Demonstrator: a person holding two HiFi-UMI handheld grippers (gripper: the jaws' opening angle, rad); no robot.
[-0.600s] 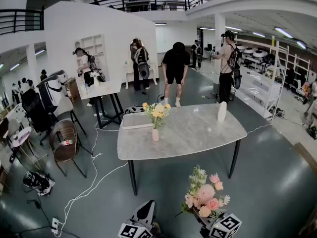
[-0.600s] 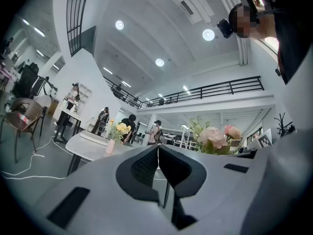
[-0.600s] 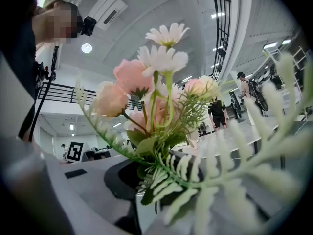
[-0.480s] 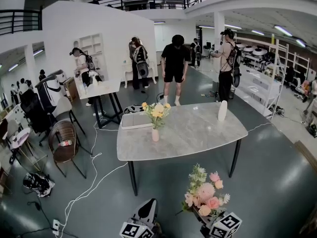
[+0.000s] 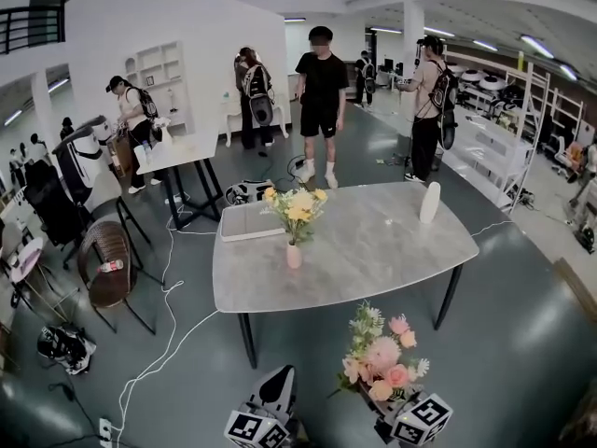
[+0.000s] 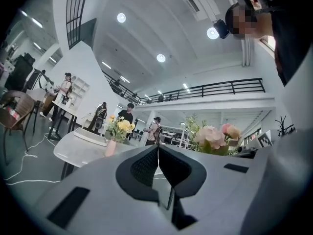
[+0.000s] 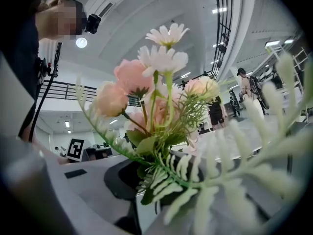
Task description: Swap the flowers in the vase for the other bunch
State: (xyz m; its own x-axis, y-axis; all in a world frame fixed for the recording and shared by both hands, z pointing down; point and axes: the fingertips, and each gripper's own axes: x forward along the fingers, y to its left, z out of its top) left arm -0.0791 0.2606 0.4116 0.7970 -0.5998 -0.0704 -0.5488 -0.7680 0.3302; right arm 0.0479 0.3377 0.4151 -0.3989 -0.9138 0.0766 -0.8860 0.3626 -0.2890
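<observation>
Yellow flowers (image 5: 295, 209) stand in a small pink vase (image 5: 294, 255) on the grey marble table (image 5: 373, 259), a few steps ahead of me. My right gripper (image 5: 375, 396), low at the right in the head view, is shut on the stems of a pink bunch (image 5: 381, 357), which stands upright. In the right gripper view the pink bunch (image 7: 151, 97) fills the picture, its stems between the jaws of the right gripper (image 7: 155, 182). My left gripper (image 5: 277, 377) is shut with nothing in it. The left gripper view shows the left gripper (image 6: 158, 149), with the yellow flowers (image 6: 119, 126) and the pink bunch (image 6: 213, 136) beyond.
A white tray (image 5: 250, 222) and a tall white bottle (image 5: 429, 202) are also on the table. Several people (image 5: 320, 101) stand beyond it. Chairs (image 5: 107, 269) and another table (image 5: 177, 155) are at the left, and a white cable (image 5: 159, 343) runs across the floor.
The table has come slightly nearer in the head view. The person in black behind it has straightened up. Both grippers stay low, the pink bunch still in the right one.
</observation>
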